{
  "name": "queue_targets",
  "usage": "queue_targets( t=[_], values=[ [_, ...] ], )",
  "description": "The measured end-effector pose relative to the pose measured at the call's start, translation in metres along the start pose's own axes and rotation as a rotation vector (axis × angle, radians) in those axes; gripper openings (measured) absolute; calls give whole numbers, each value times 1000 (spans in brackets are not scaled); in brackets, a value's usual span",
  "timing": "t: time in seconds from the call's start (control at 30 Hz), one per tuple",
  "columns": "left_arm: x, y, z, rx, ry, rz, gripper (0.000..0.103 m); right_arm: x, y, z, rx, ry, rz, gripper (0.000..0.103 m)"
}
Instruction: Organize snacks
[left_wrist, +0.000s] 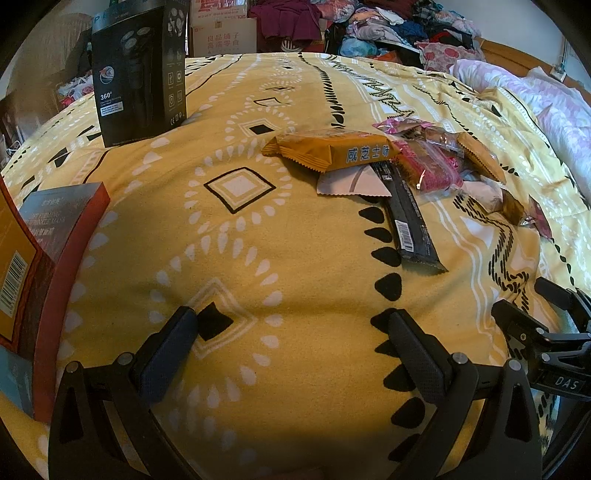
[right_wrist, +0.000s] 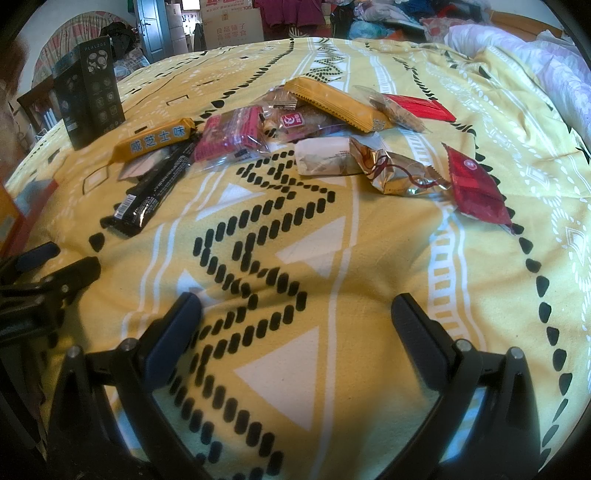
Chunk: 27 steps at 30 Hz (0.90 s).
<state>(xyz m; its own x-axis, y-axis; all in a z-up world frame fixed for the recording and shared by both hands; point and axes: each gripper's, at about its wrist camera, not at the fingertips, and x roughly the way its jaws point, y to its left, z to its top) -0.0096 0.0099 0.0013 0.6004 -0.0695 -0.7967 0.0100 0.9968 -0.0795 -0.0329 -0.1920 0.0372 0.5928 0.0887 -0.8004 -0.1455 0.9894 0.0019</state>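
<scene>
Surface: a bed under a yellow patterned bedspread (right_wrist: 332, 258), soft and slightly rumpled; a heap of clothes (left_wrist: 388, 22) lies at the far end. A tall black box (left_wrist: 138, 70) stands ahead and to the left of our left gripper (left_wrist: 295, 347); an orange-and-red box (left_wrist: 44, 266) sits close on its left side.

Both tools are empty. We see the left gripper's jaws standing wide apart over bare cloth, and the right gripper (right_wrist: 295, 332) likewise spread with nothing between its fingers.

The snacks lie in a loose heap ahead of both grippers, well apart from the fingertips. Nearest the right gripper, ahead and left: a long black bar (right_wrist: 155, 188). Beyond it, an orange wafer pack (right_wrist: 155, 142) partly overlapping the bar's far end. Straight ahead: a pink pack (right_wrist: 231, 134), a white roll (right_wrist: 325, 155) and a crinkled gold pouch (right_wrist: 395, 173). Ahead and right: a dark red sachet (right_wrist: 476, 188).

Handling judgement: all look light, film-wrapped and slippery; contents probably brittle or crushable, so we should close gently. The bar seems stiffest; we would take it across its narrow width near the middle. The pouches we would pinch at a crimped end seal. The soft bedding may yield under a downward press, so approach shallow.
</scene>
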Motion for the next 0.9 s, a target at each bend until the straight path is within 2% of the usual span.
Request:
queue_targets(
  t=[0.9],
  values=[
    [3, -7, 3, 23, 16, 31, 103, 0, 0, 0, 0, 0, 0, 103]
  ],
)
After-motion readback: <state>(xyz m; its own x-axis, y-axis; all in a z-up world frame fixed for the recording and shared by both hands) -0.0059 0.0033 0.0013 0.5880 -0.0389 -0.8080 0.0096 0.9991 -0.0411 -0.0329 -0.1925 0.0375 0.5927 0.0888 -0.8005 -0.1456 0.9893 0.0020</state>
